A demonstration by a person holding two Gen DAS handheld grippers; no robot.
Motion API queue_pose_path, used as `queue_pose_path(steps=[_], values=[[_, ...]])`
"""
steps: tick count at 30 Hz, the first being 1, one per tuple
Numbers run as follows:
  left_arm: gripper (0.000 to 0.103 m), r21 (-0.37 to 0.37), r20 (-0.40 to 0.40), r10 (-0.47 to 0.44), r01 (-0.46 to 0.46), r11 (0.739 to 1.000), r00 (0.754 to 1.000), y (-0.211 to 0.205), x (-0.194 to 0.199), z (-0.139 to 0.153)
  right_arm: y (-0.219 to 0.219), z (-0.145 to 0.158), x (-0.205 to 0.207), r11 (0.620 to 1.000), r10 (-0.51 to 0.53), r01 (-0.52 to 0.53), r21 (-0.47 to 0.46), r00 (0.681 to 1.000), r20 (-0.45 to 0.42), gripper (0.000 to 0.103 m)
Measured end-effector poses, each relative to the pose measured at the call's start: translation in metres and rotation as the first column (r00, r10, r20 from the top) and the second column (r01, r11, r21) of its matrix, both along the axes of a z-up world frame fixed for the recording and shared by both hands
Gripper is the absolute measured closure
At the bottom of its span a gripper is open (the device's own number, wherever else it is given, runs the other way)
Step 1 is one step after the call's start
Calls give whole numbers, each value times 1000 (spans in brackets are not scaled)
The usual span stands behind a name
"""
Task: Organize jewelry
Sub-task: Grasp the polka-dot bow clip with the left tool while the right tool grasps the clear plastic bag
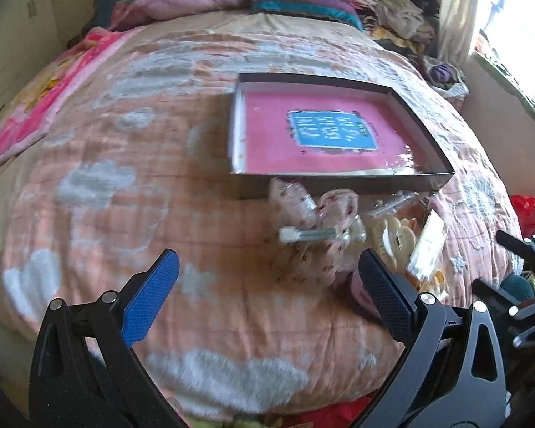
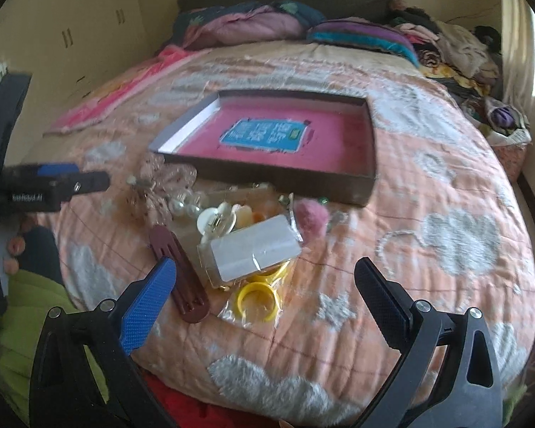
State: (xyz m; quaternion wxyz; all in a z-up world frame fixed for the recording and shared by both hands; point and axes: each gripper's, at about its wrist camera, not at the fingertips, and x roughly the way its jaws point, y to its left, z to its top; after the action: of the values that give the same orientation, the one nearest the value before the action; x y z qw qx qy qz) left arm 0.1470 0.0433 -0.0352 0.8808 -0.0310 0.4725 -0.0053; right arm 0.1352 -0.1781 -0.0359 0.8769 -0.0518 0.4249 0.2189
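The jewelry pile (image 2: 232,228) lies loose on the bed (image 2: 428,192), just in front of the near wall of the shallow tray (image 2: 369,149), none of it inside yet. The tray's pink floor, with its blue label, appears bare. Within the pile, nearest the tray, sit a patterned fabric bow (image 1: 317,214) and some pearl pieces (image 2: 187,207); further from the tray lie a clear packet with a white card (image 2: 253,249), a maroon hair clip (image 2: 182,274) and yellow rings in a plastic bag (image 2: 256,296). The right claw (image 2: 265,287) hangs above the pile's near edge, jaws spread wide, gripping nothing. The left claw (image 1: 267,278) hovers beside the bow, likewise wide open and empty. Risks as judged: the items overlap and the packets are glossy, so a closing claw could slip off or drag neighbours along; the soft quilt gives under pressure, which could bury small pieces; both claws converging on one pile could collide.
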Motion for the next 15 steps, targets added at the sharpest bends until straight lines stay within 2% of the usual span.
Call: queue_pose_path(steps=[9, 14, 15], values=[[10, -12, -51, -59, 59, 998, 997, -10, 27, -33, 20, -26, 15, 994, 92, -92, -65, 996, 6, 4], [31, -14, -47, -100, 99, 995, 994, -12, 32, -41, 22, -34, 23, 993, 94, -94, -65, 996, -7, 4], [40, -23, -48, -114, 113, 993, 992, -13, 34, -42, 23, -35, 24, 994, 92, -93, -65, 996, -8, 4]])
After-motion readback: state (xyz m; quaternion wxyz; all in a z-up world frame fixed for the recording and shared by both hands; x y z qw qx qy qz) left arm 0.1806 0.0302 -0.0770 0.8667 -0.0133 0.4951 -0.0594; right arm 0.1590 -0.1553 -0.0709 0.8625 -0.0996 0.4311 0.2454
